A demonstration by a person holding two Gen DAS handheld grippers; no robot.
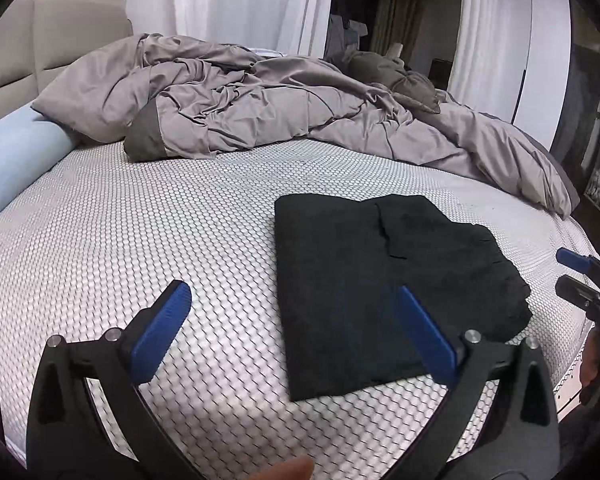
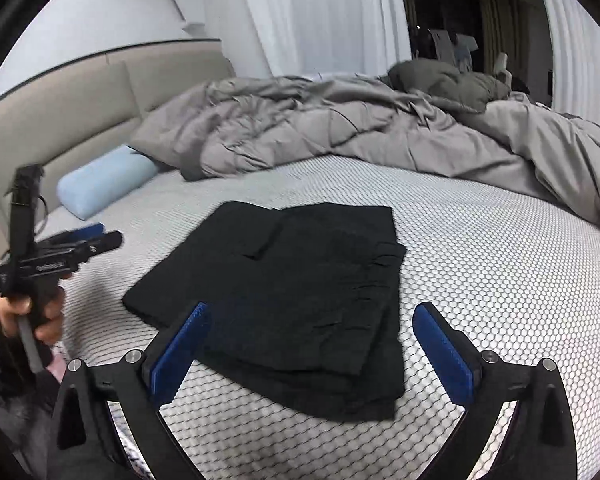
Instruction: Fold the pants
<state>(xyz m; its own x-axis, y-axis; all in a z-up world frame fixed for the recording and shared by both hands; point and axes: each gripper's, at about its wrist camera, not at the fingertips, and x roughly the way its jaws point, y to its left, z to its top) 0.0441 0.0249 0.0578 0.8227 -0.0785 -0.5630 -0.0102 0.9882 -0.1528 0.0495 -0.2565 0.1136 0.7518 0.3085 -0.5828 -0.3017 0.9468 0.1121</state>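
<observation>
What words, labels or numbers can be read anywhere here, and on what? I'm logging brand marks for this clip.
Left gripper, on its black body seen in the right wrist view: a small pale printed mark, too blurred to read.
Folded black pants: no label or print visible.
White honeycomb-patterned mattress cover, grey crumpled duvet, light blue bolster pillow: no text.

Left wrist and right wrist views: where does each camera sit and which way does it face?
Left wrist: on the left gripper, low over the mattress, facing the black pants; the right gripper shows at right.
Right wrist: on the right gripper, facing the pants; the left gripper and hand show at left.
Shared: pants, mattress, duvet, blue pillow.
</observation>
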